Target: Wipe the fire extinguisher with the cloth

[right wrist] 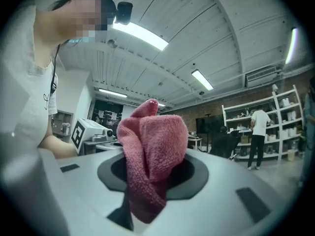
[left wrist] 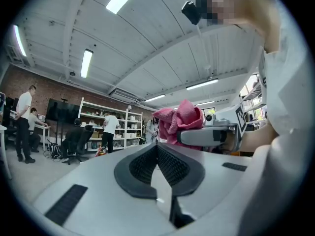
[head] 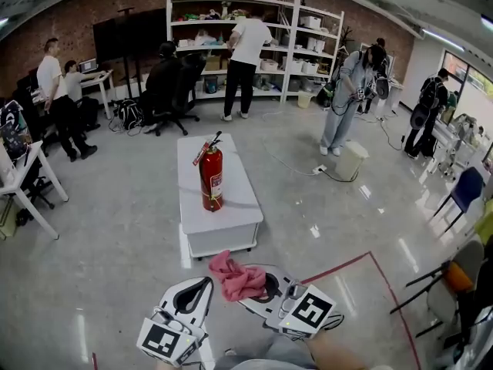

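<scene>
Head view: fire extinguisher (head: 211, 177) stands upright on the low white desk (head: 231, 216), out in the middle of the floor, well apart from both claws. Both claws sit low at the near edge of the picture. The pink cloth (head: 237, 277) bunches at the tip of the right claw (head: 263, 285) and hangs off to the left of it. The left claw (head: 196, 290) is just beside it with nothing showing in it. Other people are busy by the shelves and desks at the back, not part of this.

Left gripper view: jaws are pressed together with nothing between them, so this claw is closed and empty. The cloth and the other claw's body show just beyond, up and to the right. Camera tilts up at the ceiling; no extinguisher visible here.

Right gripper view: jaws are clamped on the cloth, a thick fold standing up out of the grip and a tail hanging below. Extinguisher not in this view.

Progress, judged: cloth is in hand, that's the only part done. No contact with the extinguisher, wiping not started. Left to do: get to the desk, bring the cloth onto the red cylinder and rub it down; the empty left claw could steady it so it doesn't tip
</scene>
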The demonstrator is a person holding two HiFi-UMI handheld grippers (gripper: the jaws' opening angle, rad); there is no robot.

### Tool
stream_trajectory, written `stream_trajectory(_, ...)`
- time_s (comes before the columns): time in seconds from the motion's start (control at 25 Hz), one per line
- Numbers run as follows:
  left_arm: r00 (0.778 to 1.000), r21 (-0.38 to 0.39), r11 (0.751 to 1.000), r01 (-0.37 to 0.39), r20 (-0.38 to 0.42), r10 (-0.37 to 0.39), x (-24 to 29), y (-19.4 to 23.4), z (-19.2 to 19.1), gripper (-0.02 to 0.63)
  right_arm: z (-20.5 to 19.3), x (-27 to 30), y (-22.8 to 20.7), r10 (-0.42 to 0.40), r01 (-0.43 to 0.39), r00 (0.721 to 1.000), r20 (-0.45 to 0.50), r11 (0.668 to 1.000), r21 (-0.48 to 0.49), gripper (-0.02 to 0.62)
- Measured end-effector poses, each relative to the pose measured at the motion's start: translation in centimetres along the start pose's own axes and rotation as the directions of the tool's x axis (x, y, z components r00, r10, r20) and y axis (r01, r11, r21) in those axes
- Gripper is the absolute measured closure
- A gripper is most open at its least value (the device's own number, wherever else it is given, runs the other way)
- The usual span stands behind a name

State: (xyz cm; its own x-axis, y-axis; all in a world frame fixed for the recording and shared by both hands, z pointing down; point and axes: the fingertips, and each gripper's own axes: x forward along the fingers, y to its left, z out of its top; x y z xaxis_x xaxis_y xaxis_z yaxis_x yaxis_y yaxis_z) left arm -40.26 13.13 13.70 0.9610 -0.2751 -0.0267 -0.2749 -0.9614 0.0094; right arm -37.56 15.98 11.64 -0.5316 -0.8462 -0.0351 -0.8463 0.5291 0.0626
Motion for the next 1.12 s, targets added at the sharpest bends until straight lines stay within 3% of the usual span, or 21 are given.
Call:
stream_trajectory(0.44,0.999,-0.031,0.999,0.03,-0.025,-0.031,4.4,-2.7,-1.5,0.603,-2.0,-4.7,-2.6,-0.002,0.001,0.999,-0.053,1.0,-0.015,0.454)
stream_trajectory(0.84,0.998,0.011,1.0,0.025,-0.06,-0.025,19.7,-10.0,-1.9,0.601,-2.4,-15.6,-15.9,0.003,-0.004,1.0,-0.029,1.0,-0.027,0.456)
stream_trajectory(1.12,0.999,0.033,0.998,-0.045,-0.015,0.046,29.1,-15.2,-2.3,0.603,-2.8,-24.2,-24.0,-0.001,0.0,1.0,-0.014,0.998,-0.056,0.454)
